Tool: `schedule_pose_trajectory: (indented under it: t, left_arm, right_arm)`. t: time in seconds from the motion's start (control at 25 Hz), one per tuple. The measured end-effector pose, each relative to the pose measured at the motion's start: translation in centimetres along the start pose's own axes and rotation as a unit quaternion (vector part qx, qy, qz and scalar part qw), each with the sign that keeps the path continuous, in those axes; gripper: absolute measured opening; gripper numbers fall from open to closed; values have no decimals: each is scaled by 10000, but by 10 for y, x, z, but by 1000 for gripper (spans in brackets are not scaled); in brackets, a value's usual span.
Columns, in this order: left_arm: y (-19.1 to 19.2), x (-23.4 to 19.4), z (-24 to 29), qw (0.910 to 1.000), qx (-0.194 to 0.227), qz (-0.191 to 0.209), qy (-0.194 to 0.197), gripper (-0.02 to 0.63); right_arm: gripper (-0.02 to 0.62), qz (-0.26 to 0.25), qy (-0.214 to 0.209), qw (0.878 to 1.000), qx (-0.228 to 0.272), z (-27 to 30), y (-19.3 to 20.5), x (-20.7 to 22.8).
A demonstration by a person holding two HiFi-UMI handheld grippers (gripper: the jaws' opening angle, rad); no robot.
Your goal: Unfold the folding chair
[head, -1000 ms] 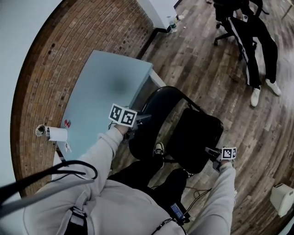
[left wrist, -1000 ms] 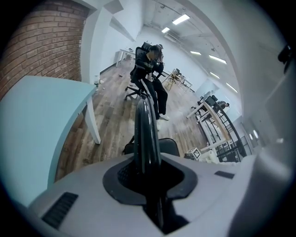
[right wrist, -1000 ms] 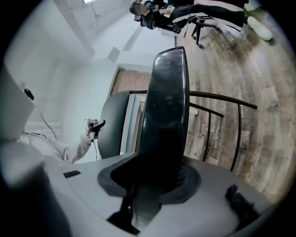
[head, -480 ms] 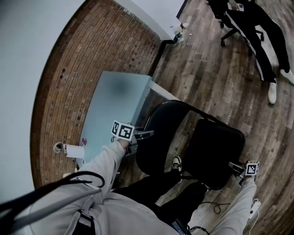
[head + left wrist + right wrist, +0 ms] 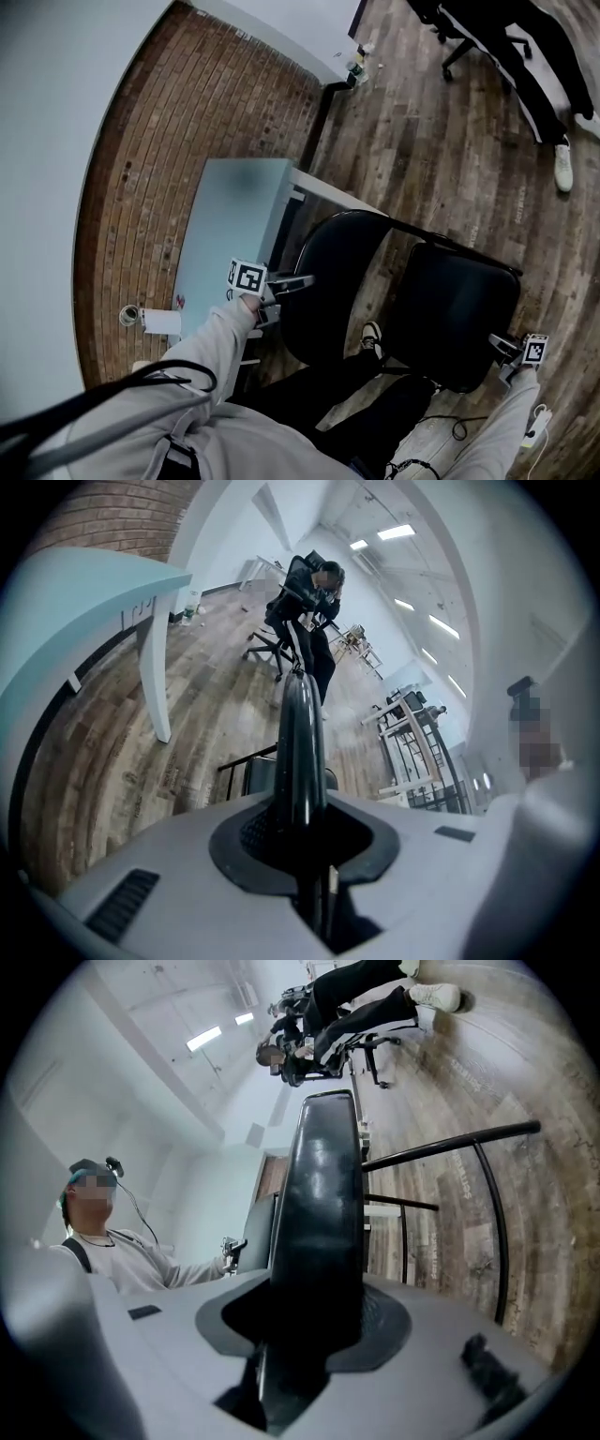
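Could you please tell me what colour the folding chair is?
Black; the folding chair shows best in the head view.

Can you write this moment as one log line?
step: unfolding | left claw: shut on backrest rim | right claw: gripping seat edge, jaws just opened wider, seat between them

Folding chair (image 5: 450,314), black: one. Tables: two, pale blue table (image 5: 225,234) at left, white table (image 5: 281,26) farther back. Office chair (image 5: 459,52), far right: one, with one seated person (image 5: 530,80). White roll (image 5: 161,322) on floor, near left: one. Power strip (image 5: 536,427), near right: one.
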State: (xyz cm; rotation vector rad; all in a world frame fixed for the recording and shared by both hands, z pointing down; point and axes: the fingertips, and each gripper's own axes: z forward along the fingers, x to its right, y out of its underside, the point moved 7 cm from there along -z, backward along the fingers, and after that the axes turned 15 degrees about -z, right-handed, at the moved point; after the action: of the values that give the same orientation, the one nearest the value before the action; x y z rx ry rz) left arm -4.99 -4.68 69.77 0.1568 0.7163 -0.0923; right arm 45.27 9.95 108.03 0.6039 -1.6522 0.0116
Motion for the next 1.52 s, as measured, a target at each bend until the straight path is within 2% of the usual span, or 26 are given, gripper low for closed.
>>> schedule_pose_trajectory:
  t: [0.16,0.24,0.36,0.48,0.6,0.68,0.76,0.84,0.88,0.92,1.0,1.04,1.08,1.2,1.28,1.4,1.52]
  left_arm:
    - [3,3,6,9991,-150,175,343,72]
    - [5,9,12,9990,-140,78,417,80]
    - [7,16,14,9992,-76,-47,393,80]
    - [9,13,19,9990,-62,137,413,80]
    - [11,14,20,9988,-27,307,379,87]
    - [8,13,14,9982,143,458,356,167]
    - [5,6,-2,9974,446,447,346,259]
    - [2,-3,-22,9962,738,392,249,303]
    - [-3,-6,-30,9957,819,406,151,305]
    - [-9,-8,-37,9955,838,431,52,305]
    - [-20,-6,-47,9957,774,509,-15,305]
    - [-26,-4,-56,9955,766,559,6,306]
    - [-31,-3,-69,9949,813,600,22,311]
    - [-41,2,-122,9907,1152,715,65,366]
    - [-45,11,-153,9875,1340,782,294,374]
    - [-56,40,-183,9799,1553,826,946,373]
    - [-77,63,-225,9626,1971,733,1708,373]
  right_arm:
    - [160,3,-55,9998,209,-11,15,10]
    - [161,-25,-74,9995,290,-15,12,12]
    - [173,226,-31,9978,623,-14,23,11]
    - [184,304,375,9946,916,-26,29,11]
    - [254,346,1125,9858,1195,-50,45,6]
    - [276,354,1481,9786,1383,-65,50,-4]
    - [279,376,1650,9745,1473,-66,50,-20]
    - [285,382,1751,9726,1479,-59,51,-44]
    - [288,345,1993,9688,1432,-62,50,-58]
    - [293,286,2519,9585,1302,-73,46,-72]
    - [307,59,3825,9182,1033,-98,31,-105]
    - [313,-82,4172,9025,1071,-99,21,-125]
    - [318,-211,4320,8934,1212,-93,9,-149]
    - [330,-493,4326,8822,1792,-51,-15,-224]
    - [331,-630,4383,8745,1982,-22,-22,-272]
    - [331,-1032,4450,8634,2141,9,-52,-352]
    - [331,-1556,4575,8406,2448,37,-94,-428]
